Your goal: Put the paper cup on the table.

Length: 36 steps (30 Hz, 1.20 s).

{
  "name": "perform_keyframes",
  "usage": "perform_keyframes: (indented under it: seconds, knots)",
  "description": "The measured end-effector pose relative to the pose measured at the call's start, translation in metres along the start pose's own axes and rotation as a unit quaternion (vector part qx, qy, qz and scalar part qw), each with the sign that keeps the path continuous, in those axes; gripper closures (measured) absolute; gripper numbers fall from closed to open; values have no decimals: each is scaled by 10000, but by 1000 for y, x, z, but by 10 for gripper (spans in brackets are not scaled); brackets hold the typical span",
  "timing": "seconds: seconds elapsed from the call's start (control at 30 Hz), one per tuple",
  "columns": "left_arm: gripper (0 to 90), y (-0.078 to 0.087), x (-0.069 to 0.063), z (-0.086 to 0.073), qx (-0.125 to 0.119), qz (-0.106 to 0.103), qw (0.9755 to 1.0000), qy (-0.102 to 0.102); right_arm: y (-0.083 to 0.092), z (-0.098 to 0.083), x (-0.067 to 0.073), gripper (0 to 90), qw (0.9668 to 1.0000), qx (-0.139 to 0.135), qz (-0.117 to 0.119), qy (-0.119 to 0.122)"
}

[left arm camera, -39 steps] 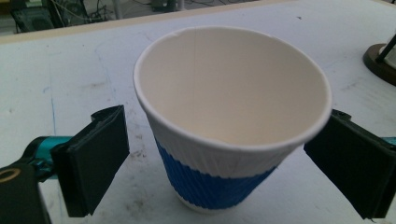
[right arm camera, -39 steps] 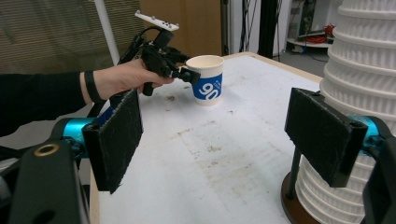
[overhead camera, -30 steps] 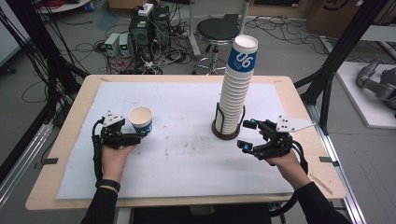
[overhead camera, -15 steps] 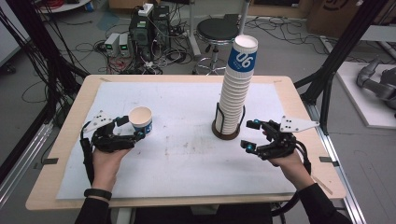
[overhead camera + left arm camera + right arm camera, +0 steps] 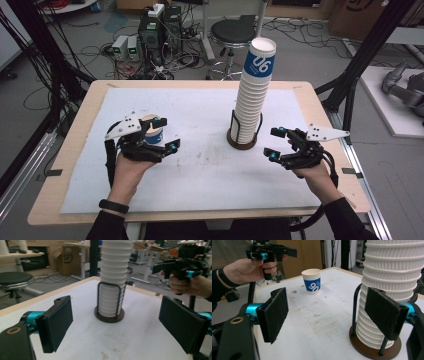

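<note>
A single paper cup (image 5: 312,281) with a blue label stands upright on the white mat (image 5: 200,175); in the high view this cup (image 5: 150,131) is partly hidden behind my left gripper (image 5: 166,134). That gripper is raised off the table and apart from the cup. It is open, its jaws have just been closing a little, and nothing is between them (image 5: 115,327). A tall stack of white cups (image 5: 252,95) sits in a black wire holder (image 5: 243,141). Just right of the stack, my right gripper (image 5: 275,142) is open and empty (image 5: 324,315).
The table's wooden edge (image 5: 200,215) runs along the near side. A black stool (image 5: 232,32) and computer boxes with cables (image 5: 150,35) are on the floor beyond the far edge. Black frame posts (image 5: 355,75) rise at the right.
My left gripper has lifted off the table beside the single cup, its jaws narrowing a little; the cup stays standing where it was. The right gripper has hardly moved.
</note>
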<state>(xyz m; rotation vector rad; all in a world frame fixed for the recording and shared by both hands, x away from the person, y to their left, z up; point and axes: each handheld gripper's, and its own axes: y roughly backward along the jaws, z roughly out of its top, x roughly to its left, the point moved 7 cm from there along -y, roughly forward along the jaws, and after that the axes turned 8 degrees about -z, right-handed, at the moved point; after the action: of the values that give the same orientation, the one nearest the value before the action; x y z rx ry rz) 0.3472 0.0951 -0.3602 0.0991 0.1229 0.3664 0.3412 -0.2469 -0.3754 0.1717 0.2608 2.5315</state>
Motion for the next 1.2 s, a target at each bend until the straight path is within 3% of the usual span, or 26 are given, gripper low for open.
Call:
perform_keyframes:
  seconds: [0.1,0.23,0.47,1.2]
  knots:
    - [119,-8,-10,1,-2,-290,9996,47,1,4,0,195,10000,-42,-33,8]
    - [119,-13,-20,5,38,-411,9991,-41,3,7,1,195,10000,-80,-21,23]
    - [119,-17,-27,11,-57,-350,9992,-197,5,10,3,195,9999,-115,-9,67]
    - [132,-24,-29,4,108,-505,9986,-64,5,11,4,195,9999,-92,15,69]
